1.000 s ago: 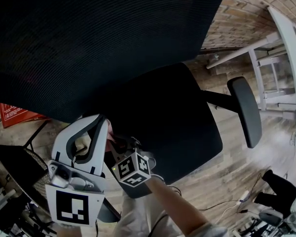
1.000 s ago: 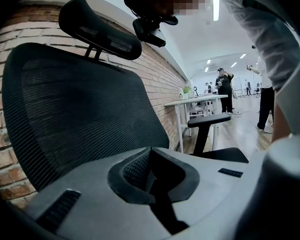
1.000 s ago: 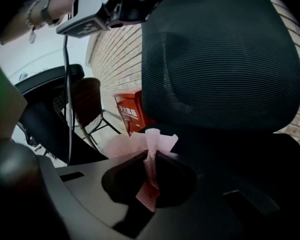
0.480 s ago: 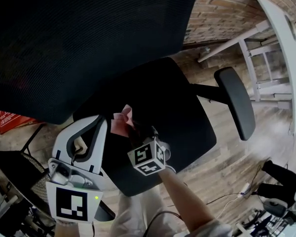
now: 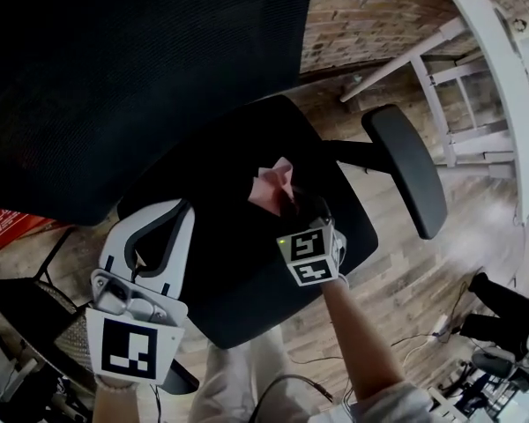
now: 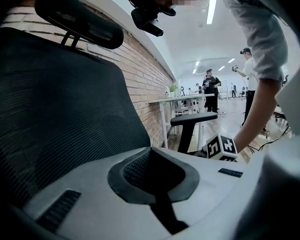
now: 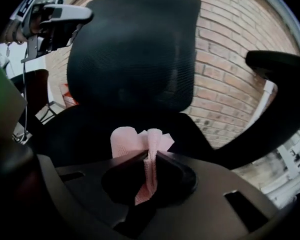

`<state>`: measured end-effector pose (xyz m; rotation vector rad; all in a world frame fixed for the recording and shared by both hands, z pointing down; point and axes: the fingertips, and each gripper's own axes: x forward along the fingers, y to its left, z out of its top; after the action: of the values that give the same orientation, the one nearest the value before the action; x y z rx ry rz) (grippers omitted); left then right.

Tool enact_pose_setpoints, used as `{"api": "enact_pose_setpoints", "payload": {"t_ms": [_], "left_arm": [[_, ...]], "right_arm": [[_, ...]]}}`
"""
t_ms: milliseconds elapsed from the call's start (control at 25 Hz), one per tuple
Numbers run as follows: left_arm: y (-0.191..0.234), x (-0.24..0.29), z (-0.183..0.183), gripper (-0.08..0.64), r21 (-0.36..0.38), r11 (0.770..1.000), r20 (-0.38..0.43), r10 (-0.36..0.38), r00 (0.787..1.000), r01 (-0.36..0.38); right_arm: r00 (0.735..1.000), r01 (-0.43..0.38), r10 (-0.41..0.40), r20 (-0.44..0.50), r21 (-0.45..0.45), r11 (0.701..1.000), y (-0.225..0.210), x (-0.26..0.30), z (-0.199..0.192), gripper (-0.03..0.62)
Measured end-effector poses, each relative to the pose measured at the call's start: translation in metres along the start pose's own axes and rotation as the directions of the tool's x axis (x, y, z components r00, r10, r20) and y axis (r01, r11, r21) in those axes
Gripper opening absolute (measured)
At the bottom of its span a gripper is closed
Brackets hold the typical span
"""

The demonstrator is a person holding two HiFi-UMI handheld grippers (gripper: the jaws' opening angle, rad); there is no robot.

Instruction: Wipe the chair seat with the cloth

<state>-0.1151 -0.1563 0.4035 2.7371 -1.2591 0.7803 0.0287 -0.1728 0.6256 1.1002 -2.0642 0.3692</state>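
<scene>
The black chair seat (image 5: 238, 254) fills the middle of the head view, under the mesh backrest (image 5: 132, 69). My right gripper (image 5: 288, 203), with its marker cube (image 5: 310, 256), is shut on a pink cloth (image 5: 271, 181) that presses on the middle of the seat. In the right gripper view the cloth (image 7: 127, 138) is bunched between the jaws of the right gripper (image 7: 150, 156) and fans out beyond them. My white left gripper (image 5: 159, 218) hangs over the seat's left edge, jaws together and holding nothing. In the left gripper view the left gripper (image 6: 151, 149) points at the backrest (image 6: 55, 104).
A black armrest (image 5: 407, 179) stands out at the seat's right. Beyond it are a white table (image 5: 489, 60) and a brick wall (image 5: 370, 7). A red object (image 5: 4, 223) lies on the wooden floor at the left, cables (image 5: 406, 351) at the lower right. People (image 6: 210, 86) stand far off.
My right gripper has drawn the pink cloth across the seat, from its near left part up and to the right towards the middle. The left gripper has hardly moved.
</scene>
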Motion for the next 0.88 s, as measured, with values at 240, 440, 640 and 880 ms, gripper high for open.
{"api": "enact_pose_setpoints", "payload": {"t_ms": [240, 440, 640, 880], "left_arm": [[-0.016, 0.022, 0.005, 0.018, 0.032, 0.998, 0.022, -0.051, 0.998, 0.050], [-0.029, 0.035, 0.013, 0.018, 0.037, 0.996, 0.047, -0.083, 0.995, 0.081], [-0.036, 0.044, 0.016, 0.018, 0.054, 0.994, 0.056, -0.095, 0.994, 0.092], [-0.033, 0.044, 0.011, 0.018, 0.039, 0.995, 0.048, -0.089, 0.995, 0.087]], "right_arm": [[0.994, 0.109, -0.108, -0.021, 0.034, 0.993, -0.059, -0.018, -0.018, 0.055], [0.982, 0.187, -0.184, -0.045, 0.083, 0.979, -0.099, -0.038, -0.036, 0.055], [0.980, 0.196, -0.192, -0.045, 0.135, 0.971, -0.103, -0.044, -0.045, 0.055], [0.989, 0.145, -0.141, -0.036, 0.177, 0.974, -0.062, -0.040, -0.043, 0.055]]}}
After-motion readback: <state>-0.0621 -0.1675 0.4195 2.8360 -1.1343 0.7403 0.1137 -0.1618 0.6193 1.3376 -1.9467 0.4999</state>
